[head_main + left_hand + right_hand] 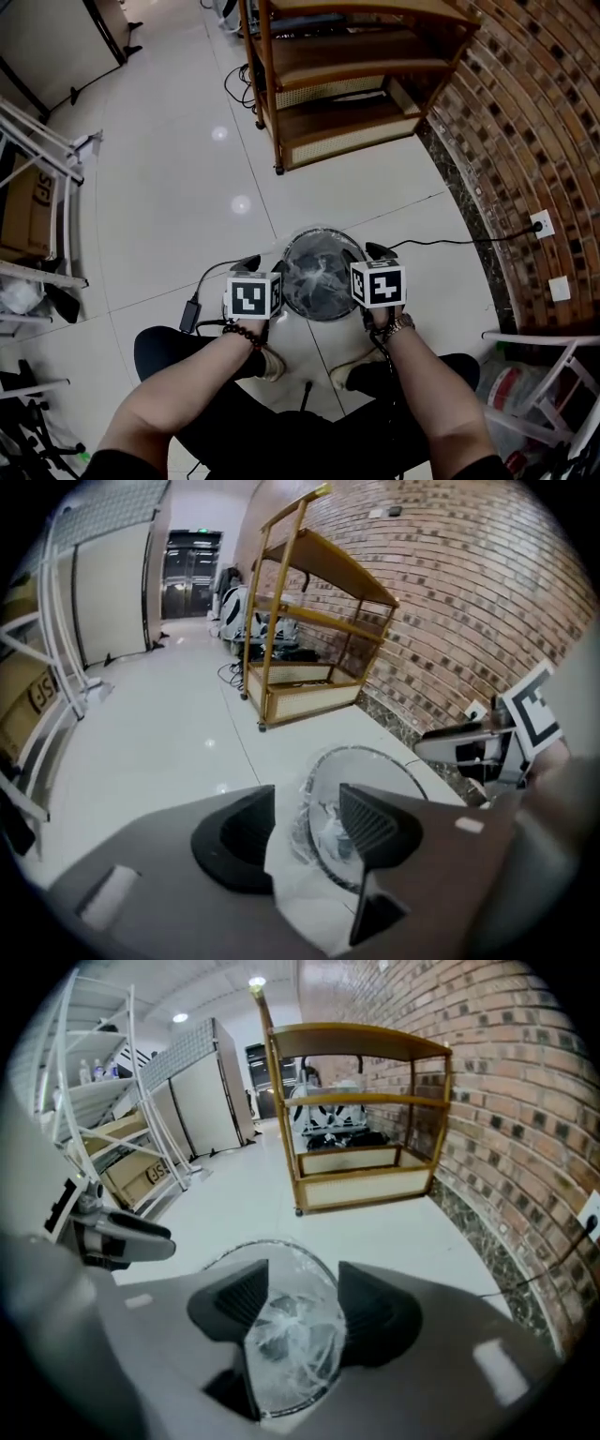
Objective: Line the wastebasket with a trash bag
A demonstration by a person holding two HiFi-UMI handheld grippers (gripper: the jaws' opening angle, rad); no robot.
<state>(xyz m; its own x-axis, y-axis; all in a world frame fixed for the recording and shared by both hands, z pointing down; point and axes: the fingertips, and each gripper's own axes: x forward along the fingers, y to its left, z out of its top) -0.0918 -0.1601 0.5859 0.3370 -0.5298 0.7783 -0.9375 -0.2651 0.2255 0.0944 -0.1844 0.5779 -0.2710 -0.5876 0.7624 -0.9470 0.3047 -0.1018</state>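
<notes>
The wastebasket (323, 316) sat just below and between the left gripper (247, 265) and right gripper (380, 251), its clear trash bag (317, 272) apparently seated inside, so both held their jaws spread, pinching nothing.

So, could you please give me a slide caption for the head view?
Left gripper and right gripper, both open, flank the wastebasket lined with a clear trash bag.

Left gripper (305, 816), right gripper (302, 1302): jaws apart.
</notes>
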